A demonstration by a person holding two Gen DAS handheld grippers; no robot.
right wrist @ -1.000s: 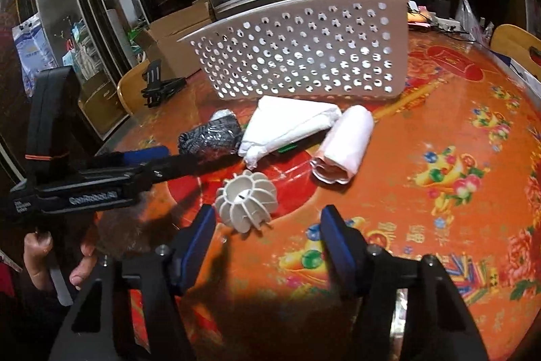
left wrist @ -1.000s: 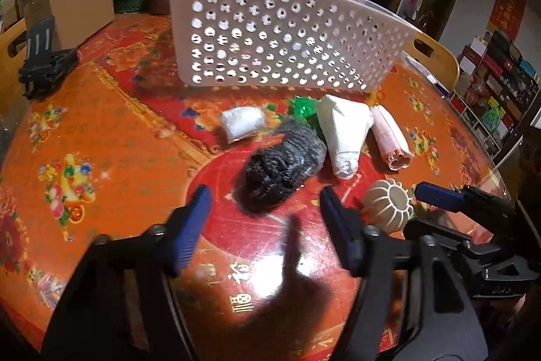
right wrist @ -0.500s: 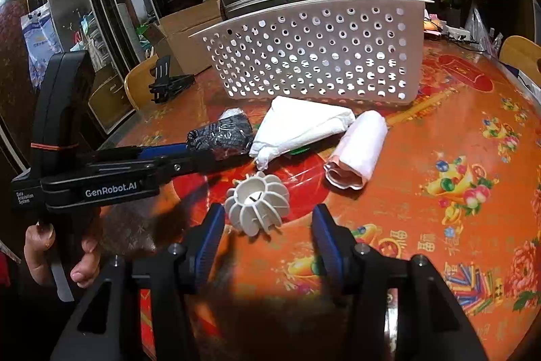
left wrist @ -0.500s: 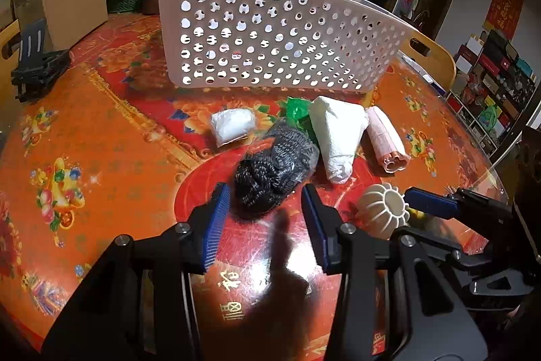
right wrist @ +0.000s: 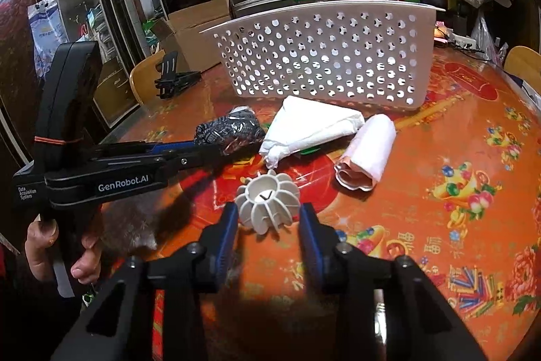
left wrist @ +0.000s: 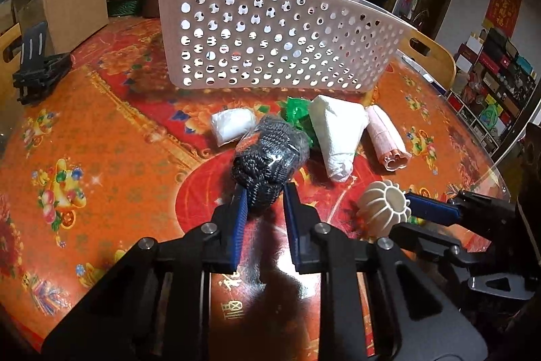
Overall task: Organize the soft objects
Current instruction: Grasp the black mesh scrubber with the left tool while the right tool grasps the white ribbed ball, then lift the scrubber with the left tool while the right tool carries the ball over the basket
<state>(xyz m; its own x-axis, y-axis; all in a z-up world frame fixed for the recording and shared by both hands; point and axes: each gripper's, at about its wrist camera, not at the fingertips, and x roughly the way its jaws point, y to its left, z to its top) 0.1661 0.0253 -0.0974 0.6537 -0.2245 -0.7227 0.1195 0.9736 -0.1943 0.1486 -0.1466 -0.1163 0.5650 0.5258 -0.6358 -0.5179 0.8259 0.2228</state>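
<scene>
Two grippers are closing. At six o'clock, the left gripper [left wrist: 263,198] is pinching the dark knitted bundle [left wrist: 268,158], while the right gripper [right wrist: 268,219] is squeezing the white ribbed ball [right wrist: 268,198]. Toward twelve o'clock a white cloth [right wrist: 307,127] and pink roll [right wrist: 370,151] are lying before the perforated basket [right wrist: 324,56].

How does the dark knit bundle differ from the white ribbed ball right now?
The knit bundle is dark, floppy and elongated; the ribbed ball is white, round and open-slotted. The bundle sits between the closing jaws of the left gripper; the ball sits between those of the right gripper. The bundle lies nearer the basket than the ball. Both rest on the table.
</scene>
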